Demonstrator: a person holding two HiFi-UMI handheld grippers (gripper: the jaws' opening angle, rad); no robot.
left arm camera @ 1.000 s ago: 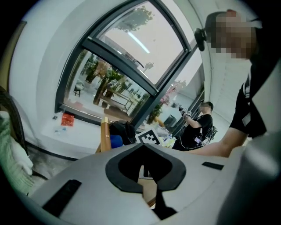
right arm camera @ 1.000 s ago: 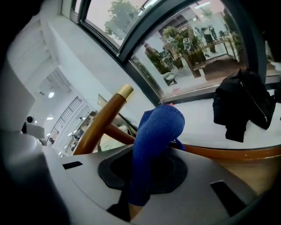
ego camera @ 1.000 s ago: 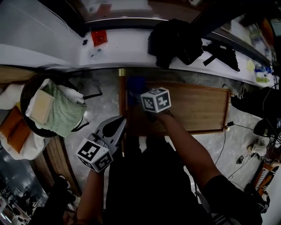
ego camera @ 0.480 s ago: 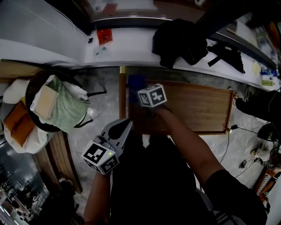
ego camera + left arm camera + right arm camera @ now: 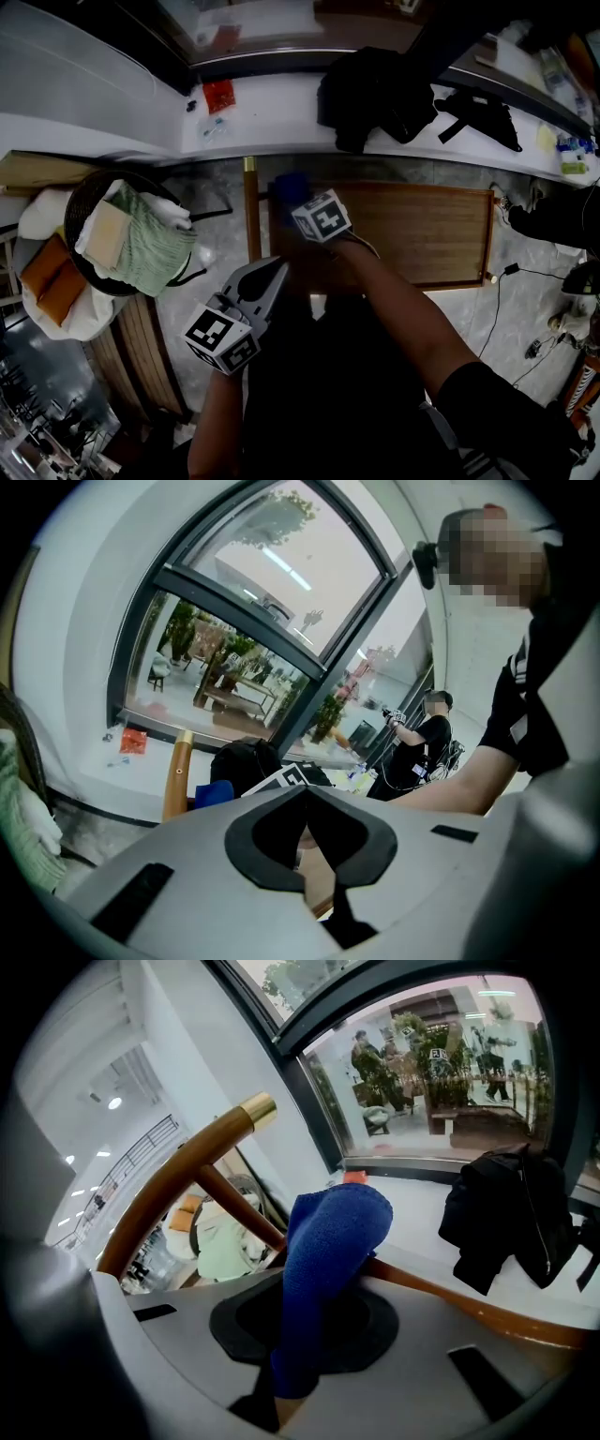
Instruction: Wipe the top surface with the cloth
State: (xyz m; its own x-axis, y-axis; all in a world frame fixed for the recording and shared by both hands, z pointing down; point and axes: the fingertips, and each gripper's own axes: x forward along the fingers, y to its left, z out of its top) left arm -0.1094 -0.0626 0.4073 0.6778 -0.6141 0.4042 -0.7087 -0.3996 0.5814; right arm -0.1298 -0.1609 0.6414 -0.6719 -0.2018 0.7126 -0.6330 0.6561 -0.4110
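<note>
Wiping is judged to be the step in hand. The blue cloth (image 5: 333, 1232) is clamped between the jaws of the right hand-held gripper (image 5: 302, 1335), and in the head view it is seen at the far left corner of the wooden top surface (image 5: 422, 230). Whether the cloth is pressed onto the wood or held just above it cannot be told. Most of the top, to the right of the cloth, lies bare, so much of the wiping is taken to be left.

For the next move, the cloth would need to be kept flat on the wood and drawn rightward along the top in overlapping passes, clear of the brass-capped wooden post (image 5: 249, 202) at its left edge.

The left hand-held gripper (image 5: 314, 846) is closed with nothing between its jaws and is held off the near left corner of the top.

Beyond the far edge of the top, a black bag (image 5: 375, 89) and a red packet (image 5: 218, 95) lie on the white counter (image 5: 281, 117). No writing can be read; only square black-and-white markers are seen on the gripper cubes.
</note>
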